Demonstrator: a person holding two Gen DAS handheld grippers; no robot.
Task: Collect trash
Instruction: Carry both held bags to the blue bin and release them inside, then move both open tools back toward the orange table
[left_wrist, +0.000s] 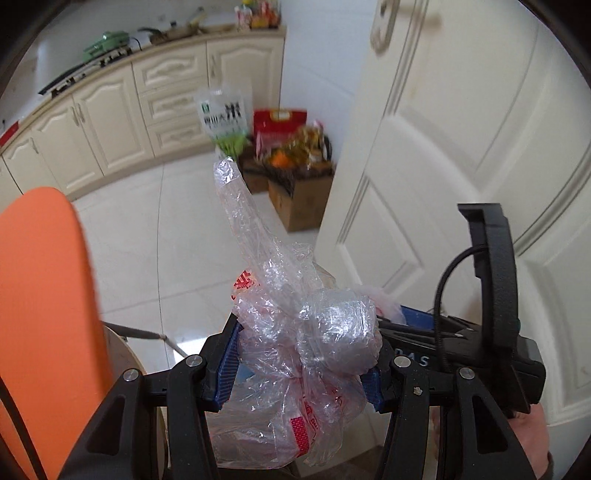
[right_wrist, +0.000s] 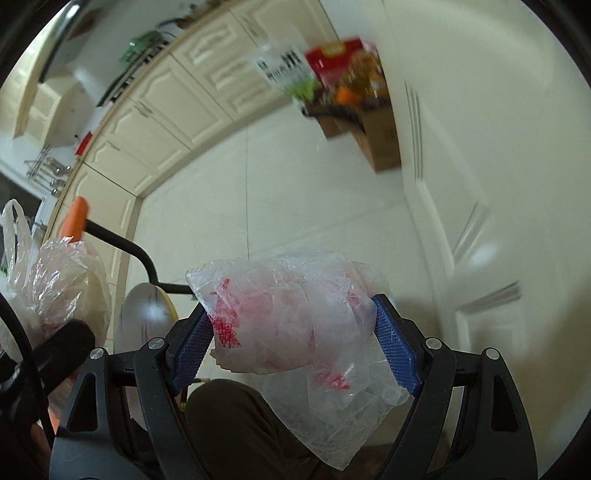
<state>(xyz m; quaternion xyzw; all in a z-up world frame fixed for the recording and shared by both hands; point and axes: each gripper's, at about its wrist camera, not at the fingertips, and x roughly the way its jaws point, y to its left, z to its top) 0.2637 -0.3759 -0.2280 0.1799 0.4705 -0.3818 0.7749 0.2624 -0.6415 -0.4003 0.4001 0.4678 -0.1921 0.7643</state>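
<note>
My left gripper (left_wrist: 301, 354) is shut on a crumpled clear plastic bag with red print (left_wrist: 295, 332); one twisted end of the bag sticks up and the rest hangs below the blue pads. My right gripper (right_wrist: 293, 339) is shut on another crumpled clear plastic bag with red print (right_wrist: 288, 317), which sags down on the right side. The right gripper's body (left_wrist: 491, 332) shows at the right of the left wrist view. The left gripper's bag (right_wrist: 62, 280) shows at the left of the right wrist view.
An orange chair back (left_wrist: 44, 314) stands at the left. A white door (left_wrist: 461, 166) is close on the right. Cardboard boxes with groceries (left_wrist: 295, 184) sit on the tiled floor by cream cabinets (left_wrist: 122, 110). A metal dustpan with black handle (right_wrist: 144, 325) is below.
</note>
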